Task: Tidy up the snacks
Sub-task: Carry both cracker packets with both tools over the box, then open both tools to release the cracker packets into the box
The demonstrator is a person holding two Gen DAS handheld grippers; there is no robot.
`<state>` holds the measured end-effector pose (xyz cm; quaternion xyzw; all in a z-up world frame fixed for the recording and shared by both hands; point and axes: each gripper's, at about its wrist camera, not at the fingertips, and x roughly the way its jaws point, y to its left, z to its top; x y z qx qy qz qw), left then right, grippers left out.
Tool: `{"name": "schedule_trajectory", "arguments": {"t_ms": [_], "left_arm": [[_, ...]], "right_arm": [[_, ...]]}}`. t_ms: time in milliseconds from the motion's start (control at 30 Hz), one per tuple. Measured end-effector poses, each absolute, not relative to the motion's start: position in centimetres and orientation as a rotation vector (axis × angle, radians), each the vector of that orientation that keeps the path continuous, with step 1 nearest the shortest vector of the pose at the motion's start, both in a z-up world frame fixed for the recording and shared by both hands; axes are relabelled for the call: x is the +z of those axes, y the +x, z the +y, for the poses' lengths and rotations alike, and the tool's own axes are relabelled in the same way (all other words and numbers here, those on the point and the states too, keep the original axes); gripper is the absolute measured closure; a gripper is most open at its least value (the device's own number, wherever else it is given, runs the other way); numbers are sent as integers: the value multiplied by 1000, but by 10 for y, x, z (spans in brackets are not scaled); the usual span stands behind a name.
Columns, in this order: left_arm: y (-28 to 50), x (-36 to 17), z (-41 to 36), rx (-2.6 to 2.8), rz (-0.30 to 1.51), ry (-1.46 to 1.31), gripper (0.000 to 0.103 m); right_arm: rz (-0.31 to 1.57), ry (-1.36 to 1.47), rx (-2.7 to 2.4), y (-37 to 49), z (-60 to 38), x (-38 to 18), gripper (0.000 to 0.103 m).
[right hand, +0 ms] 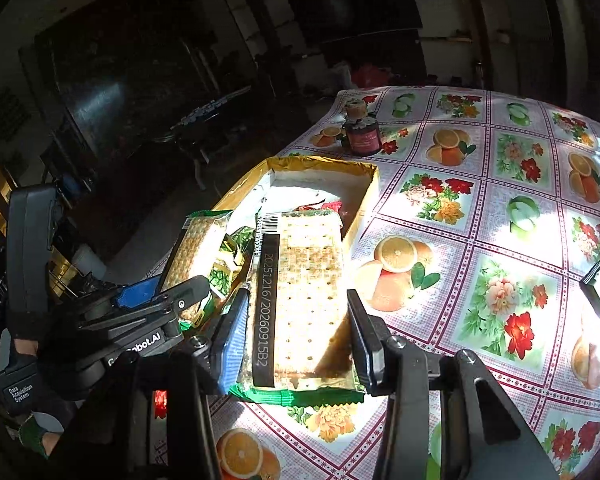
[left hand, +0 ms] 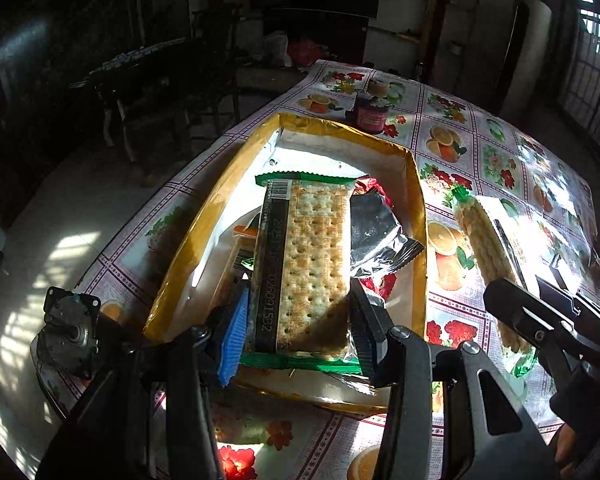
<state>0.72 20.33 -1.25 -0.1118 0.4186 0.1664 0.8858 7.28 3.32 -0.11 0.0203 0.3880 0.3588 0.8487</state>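
Fruit-patterned tabletop bare right of gold-rimmed box, each hand-held gripper, left, right, clenched on a cracker pack, left's, right's stamped "20251216/20260915B2".

A shallow box lies on the table, near its left edge. Behind the box stands a jar, with a smaller item, possibly a second jar, just behind it. Inside the box several wrapped snacks are piled together. One cracker pack hangs over the box; another cracker pack is to its right, over the table.
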Motion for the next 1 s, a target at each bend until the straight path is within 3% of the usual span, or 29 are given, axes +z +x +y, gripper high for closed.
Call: {"name": "schedule_trajectory", "arguments": {"t_ms": [333,1000], "left_arm": [[16,-24,217,372,906,-235,54],[45,-24,221,389,907,-191,55]], "right_arm": [[843,-11,780,119,96,-12,57],[909,-11,763,159,118,-43,57]]}}
